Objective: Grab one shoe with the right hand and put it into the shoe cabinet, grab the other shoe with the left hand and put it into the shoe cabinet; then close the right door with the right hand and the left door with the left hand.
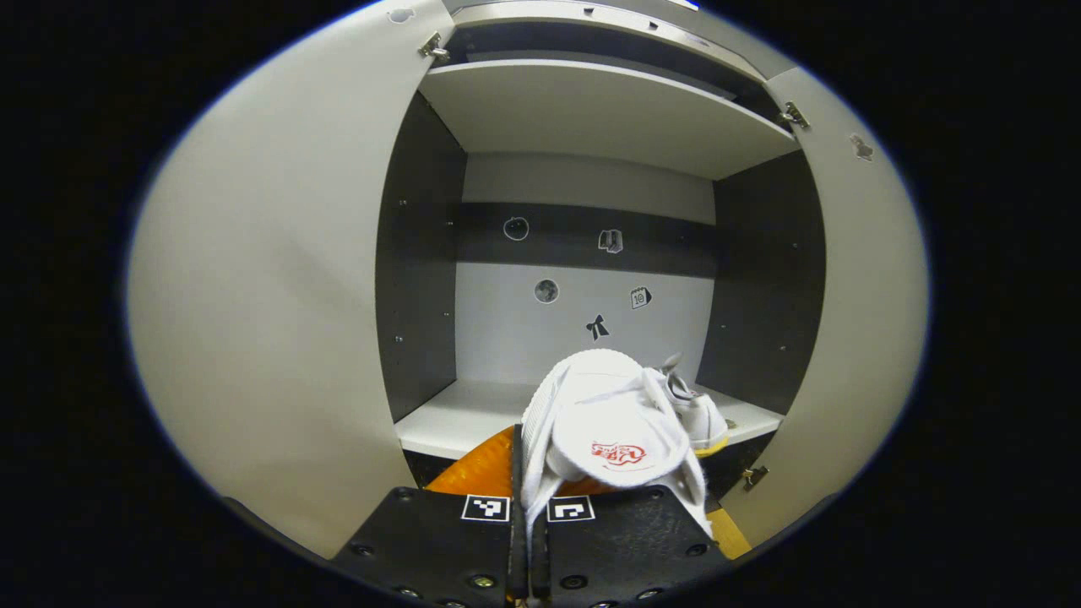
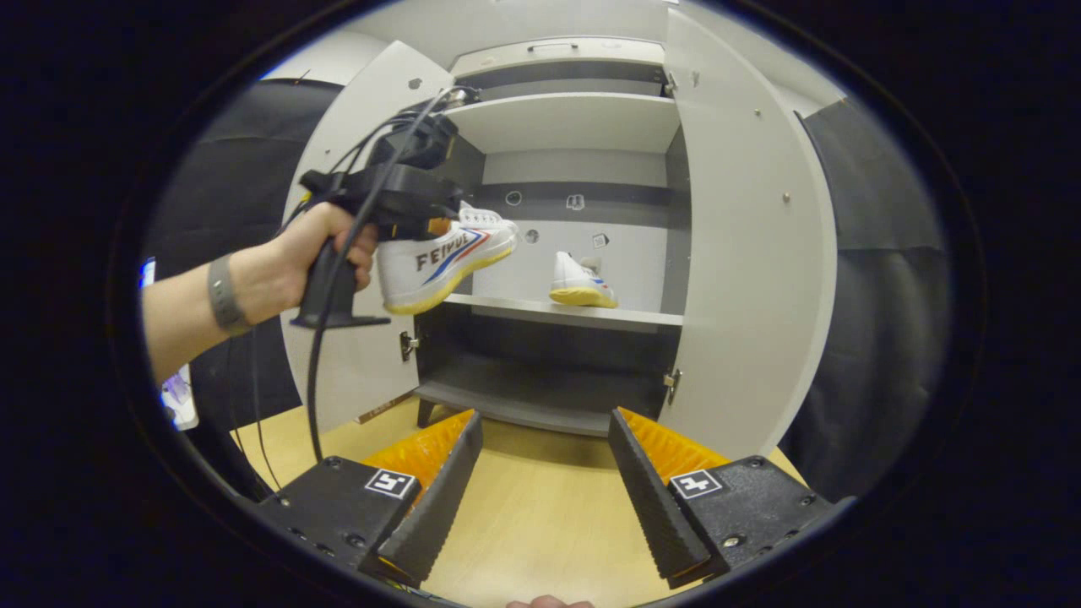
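The shoe cabinet (image 2: pixel 574 127) stands at the far edge of the wooden tabletop (image 2: pixel 532 515) with both doors swung wide: the left door (image 2: pixel 372 110) and the right door (image 2: pixel 743 245). Inside are an upper shelf (image 2: pixel 566 114), a middle shelf (image 2: pixel 574 314) and a lower shelf (image 2: pixel 524 409). One white shoe with a yellow sole (image 2: pixel 581 283) already sits on the middle shelf, toward its right side, near the back panel; in the left gripper view it shows as the shoe on the shelf (image 1: pixel 697 414), just behind the held one.

The left claw (image 1: pixel 528 515) is closed tight on the second white shoe (image 1: pixel 608 426), its fingers pinching the shoe's edge. In the right gripper view a hand (image 2: pixel 325 245) carries that claw with the shoe (image 2: pixel 443 257) in the air, in front of the cabinet's left half and just above middle-shelf height, not yet resting on it.

The right claw (image 2: pixel 545 473) hangs low over the tabletop, near side, its fingers spread wide with nothing between them.
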Demonstrator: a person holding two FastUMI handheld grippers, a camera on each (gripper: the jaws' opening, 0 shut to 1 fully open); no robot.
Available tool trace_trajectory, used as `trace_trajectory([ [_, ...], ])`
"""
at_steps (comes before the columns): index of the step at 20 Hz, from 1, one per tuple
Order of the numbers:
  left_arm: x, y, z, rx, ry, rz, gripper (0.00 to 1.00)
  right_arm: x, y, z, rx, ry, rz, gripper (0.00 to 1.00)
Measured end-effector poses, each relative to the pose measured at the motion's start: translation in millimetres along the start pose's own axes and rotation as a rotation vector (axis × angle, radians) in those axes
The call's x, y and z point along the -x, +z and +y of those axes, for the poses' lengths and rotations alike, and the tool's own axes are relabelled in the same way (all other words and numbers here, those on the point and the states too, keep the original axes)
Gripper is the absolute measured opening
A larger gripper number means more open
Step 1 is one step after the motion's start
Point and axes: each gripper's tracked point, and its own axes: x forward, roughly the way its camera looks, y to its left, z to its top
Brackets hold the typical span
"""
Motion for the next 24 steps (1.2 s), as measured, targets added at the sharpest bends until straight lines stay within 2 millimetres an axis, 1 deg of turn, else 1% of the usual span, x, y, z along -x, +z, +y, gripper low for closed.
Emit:
trace_trajectory([
  [2, -33, 14, 3, -0.022, 0.028, 0.014, 0.02, 2, 0, -6, -0.015, -0.016, -0.002, 0.95],
  [3, -50, 14, 6, -0.037, 0.042, 0.035, 0.02, 3, -1, -10, -0.02, -0.023, 0.0, 0.94],
  [6, -91, 5, 3, -0.03, 0.056, 0.114, 0.02, 6, -2, -20, -0.02, -0.051, -0.001, 0.95],
  [10, -132, -19, 10, -0.011, 0.087, 0.238, 0.02, 8, -4, -30, -0.014, -0.08, 0.003, 0.95],
  [12, -146, -23, 14, -0.022, 0.109, 0.264, 0.02, 7, -6, -33, -0.021, -0.088, 0.006, 0.94],
  [14, -155, -26, 12, -0.011, 0.116, 0.291, 0.02, 4, -11, -35, -0.029, -0.093, 0.015, 0.95],
  [16, -164, -30, 15, -0.014, 0.124, 0.33, 0.02, 3, -13, -38, -0.035, -0.099, 0.02, 0.94],
  [20, -171, -53, 14, -0.024, 0.117, 0.432, 0.02, -2, -16, -44, -0.044, -0.108, 0.028, 0.95],
  [22, -172, -57, 17, -0.013, 0.112, 0.459, 0.03, -4, -17, -46, -0.05, -0.11, 0.031, 0.95],
  [23, -173, -57, 15, -0.007, 0.101, 0.469, 0.02, -5, -17, -46, -0.054, -0.11, 0.032, 0.95],
  [24, -171, -62, 13, -0.008, 0.085, 0.501, 0.14, -6, -17, -47, -0.056, -0.11, 0.034, 0.95],
])
